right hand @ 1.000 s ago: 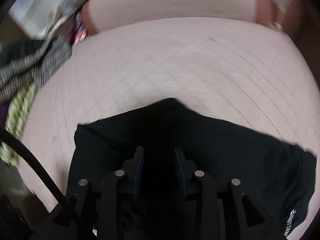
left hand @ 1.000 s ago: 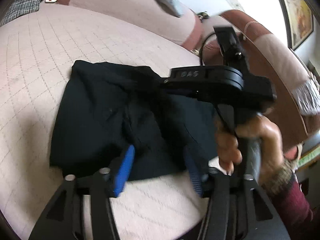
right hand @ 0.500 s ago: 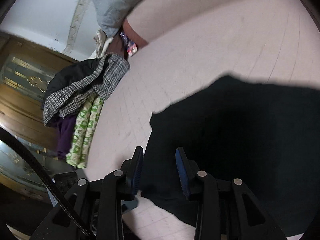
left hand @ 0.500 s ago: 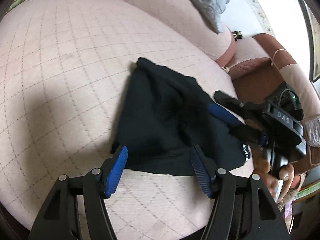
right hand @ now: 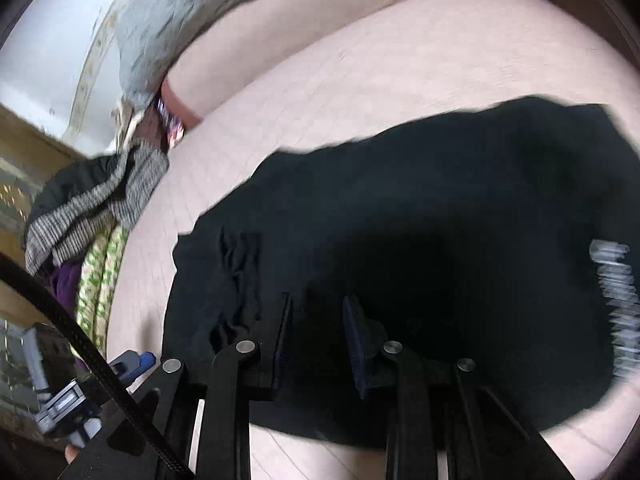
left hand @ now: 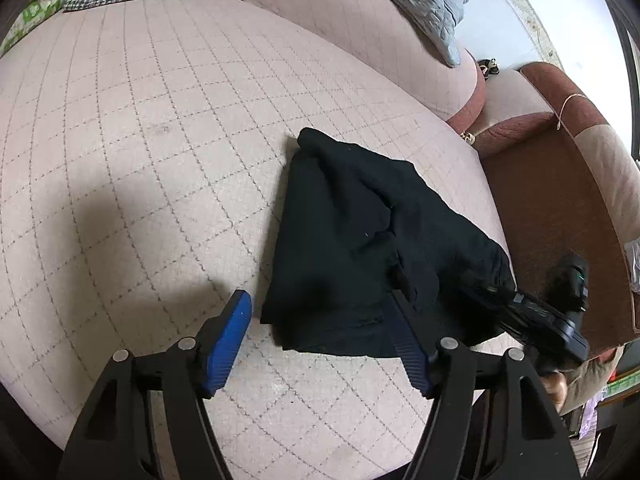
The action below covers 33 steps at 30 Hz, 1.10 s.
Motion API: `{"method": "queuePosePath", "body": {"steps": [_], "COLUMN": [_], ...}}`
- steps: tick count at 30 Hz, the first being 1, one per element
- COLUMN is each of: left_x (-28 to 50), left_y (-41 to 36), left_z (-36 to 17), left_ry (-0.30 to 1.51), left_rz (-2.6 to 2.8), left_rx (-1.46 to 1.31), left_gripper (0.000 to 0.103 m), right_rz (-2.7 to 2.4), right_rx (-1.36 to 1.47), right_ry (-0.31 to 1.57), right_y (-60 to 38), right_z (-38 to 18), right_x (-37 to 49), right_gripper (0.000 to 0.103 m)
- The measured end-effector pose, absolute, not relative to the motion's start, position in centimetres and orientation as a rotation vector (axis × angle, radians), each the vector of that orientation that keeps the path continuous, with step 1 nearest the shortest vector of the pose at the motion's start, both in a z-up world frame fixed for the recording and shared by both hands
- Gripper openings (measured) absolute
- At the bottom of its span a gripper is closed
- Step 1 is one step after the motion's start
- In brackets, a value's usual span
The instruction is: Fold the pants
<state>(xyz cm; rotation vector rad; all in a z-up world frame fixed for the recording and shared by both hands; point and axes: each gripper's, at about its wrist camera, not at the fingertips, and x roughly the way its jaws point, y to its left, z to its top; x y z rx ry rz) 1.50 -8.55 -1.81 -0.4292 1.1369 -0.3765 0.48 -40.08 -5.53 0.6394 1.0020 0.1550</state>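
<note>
Lying rumpled, black pants (left hand: pixel 360 240), quilted cushion (left hand: pixel 140 140)

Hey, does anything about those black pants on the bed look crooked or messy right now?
Yes. The pants lie in an uneven, roughly triangular bundle rather than a neat rectangle: the far end narrows to a bunched point, and a loose flap with ridged wrinkles crosses the top. One corner reaches the bed edge by the right hand-held gripper.

White print (right hand: pixel 614 304) on pants (right hand: pixel 400 220) motion-blurred, unreadable; right tongs (left hand: pixel 504 292) tips hidden in fabric.
</note>
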Motion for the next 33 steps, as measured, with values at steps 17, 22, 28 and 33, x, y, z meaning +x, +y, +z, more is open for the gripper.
{"method": "queuePosePath", "body": {"steps": [17,22,28,33], "left_x": [4.6,6.3,9.8,11.7], "left_y": [-23.5,-32.8,-43.8,-50.0], "left_z": [4.4,6.1,2.5,-1.1], "left_ry": [1.133,1.114,1.218,1.295], "left_rz": [-0.702,-0.840,-0.926,-0.967], "left_rx": [-0.184,-0.039,0.120,0.223], "left_gripper": [0.072,0.077,0.077,0.077], "right_rz": [-0.187,-0.188,-0.153,-0.119], "right_rx": [0.919,0.899,0.896,0.934], "right_ry": [0.696,0.723,0.716,0.675], "right_y": [-51.3,-50.1,-49.2,-49.7], "right_z": [-3.5,-5.7,-7.6,-8.6], "right_x": [-12.3,-11.0,-9.8,-9.1], "right_gripper": [0.053,0.053,0.053,0.054]}}
